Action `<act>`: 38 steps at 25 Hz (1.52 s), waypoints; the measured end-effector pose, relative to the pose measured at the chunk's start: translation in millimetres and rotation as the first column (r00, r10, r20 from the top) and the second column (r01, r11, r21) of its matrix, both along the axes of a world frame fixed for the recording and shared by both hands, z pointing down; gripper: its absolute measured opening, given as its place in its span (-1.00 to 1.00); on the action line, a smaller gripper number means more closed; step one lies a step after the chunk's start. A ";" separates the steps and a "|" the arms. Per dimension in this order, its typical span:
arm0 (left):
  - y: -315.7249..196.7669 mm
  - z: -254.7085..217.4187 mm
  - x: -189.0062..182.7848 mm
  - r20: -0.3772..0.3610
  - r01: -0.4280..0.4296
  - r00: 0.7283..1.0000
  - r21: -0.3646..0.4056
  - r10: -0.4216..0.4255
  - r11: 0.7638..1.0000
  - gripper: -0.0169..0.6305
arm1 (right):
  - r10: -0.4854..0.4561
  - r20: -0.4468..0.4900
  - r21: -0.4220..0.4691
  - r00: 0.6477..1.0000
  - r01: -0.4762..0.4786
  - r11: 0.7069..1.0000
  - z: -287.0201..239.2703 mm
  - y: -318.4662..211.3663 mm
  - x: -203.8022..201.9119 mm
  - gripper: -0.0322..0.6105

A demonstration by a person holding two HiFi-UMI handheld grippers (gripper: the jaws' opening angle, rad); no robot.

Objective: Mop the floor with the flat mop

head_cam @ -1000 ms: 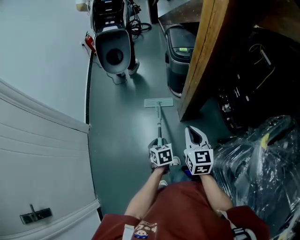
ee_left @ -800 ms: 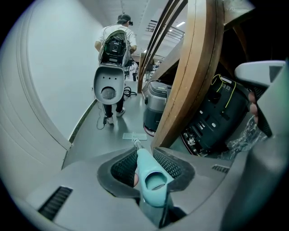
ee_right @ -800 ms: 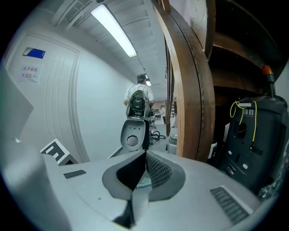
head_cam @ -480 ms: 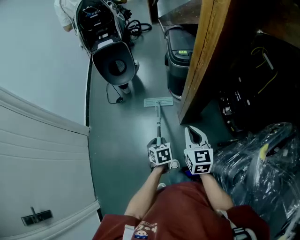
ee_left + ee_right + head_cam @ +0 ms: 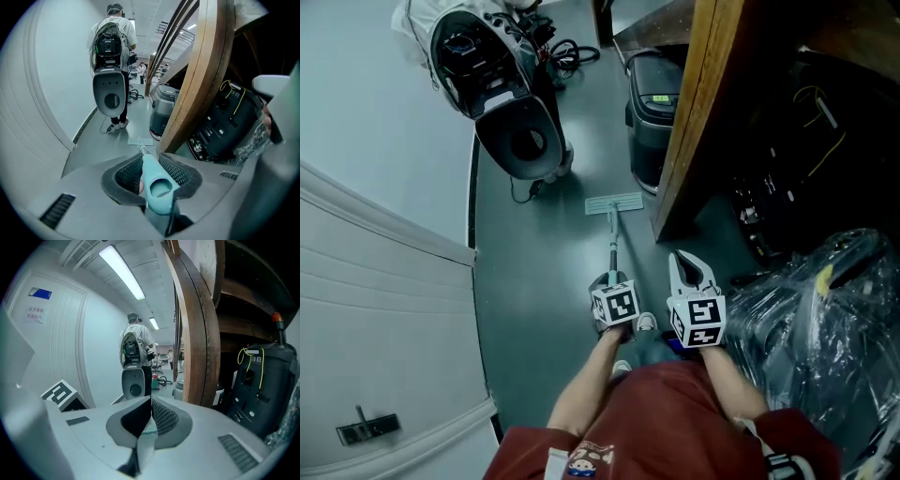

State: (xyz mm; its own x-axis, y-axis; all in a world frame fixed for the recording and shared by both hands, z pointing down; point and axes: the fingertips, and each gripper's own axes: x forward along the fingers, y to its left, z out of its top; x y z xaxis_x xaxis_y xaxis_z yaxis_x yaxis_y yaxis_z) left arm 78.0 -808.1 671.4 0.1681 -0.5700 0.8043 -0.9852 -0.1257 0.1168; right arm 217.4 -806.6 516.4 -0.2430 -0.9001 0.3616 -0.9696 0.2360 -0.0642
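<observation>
The flat mop lies on the grey-green floor; its pale head (image 5: 614, 203) rests flat beside the foot of a wooden beam, and its thin pole (image 5: 613, 246) runs back to me. My left gripper (image 5: 611, 280) is shut on the mop's teal handle (image 5: 156, 181), which fills the gap between its jaws; the mop head (image 5: 140, 141) shows ahead. My right gripper (image 5: 687, 269) hangs to the right of the pole, apart from it. In the right gripper view the right gripper (image 5: 151, 400) has its jaws pressed together with nothing held.
A person with a large backpack machine (image 5: 501, 86) stands ahead on the left by the white wall (image 5: 375, 141). A slanted wooden beam (image 5: 697, 112), a dark bin (image 5: 651, 105), a black machine (image 5: 223, 123) and a plastic-wrapped bundle (image 5: 825, 323) line the right.
The person with the backpack machine has moved further up and to the left. My left gripper and the mop have shifted slightly left; the right gripper has stayed put.
</observation>
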 end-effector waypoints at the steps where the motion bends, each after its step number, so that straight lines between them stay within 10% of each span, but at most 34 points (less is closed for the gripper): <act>1: 6.3 -1.0 -1.5 -0.002 0.000 1.000 0.002 0.000 1.000 -0.56 | 0.001 -0.002 0.002 1.000 -0.001 1.000 -0.5 7.0 -1.5 -0.84; 24: 246.7 -0.6 -88.4 -0.042 -0.018 0.999 -0.005 0.018 1.000 -0.56 | 0.013 -0.022 0.012 1.000 -0.013 1.000 -9.2 242.0 -99.9 -0.84; 38: 348.8 -1.0 -64.7 -0.051 0.026 0.998 0.015 -0.025 1.000 -0.56 | -0.051 -0.020 0.023 0.999 0.051 0.998 -8.5 336.4 -81.3 -0.84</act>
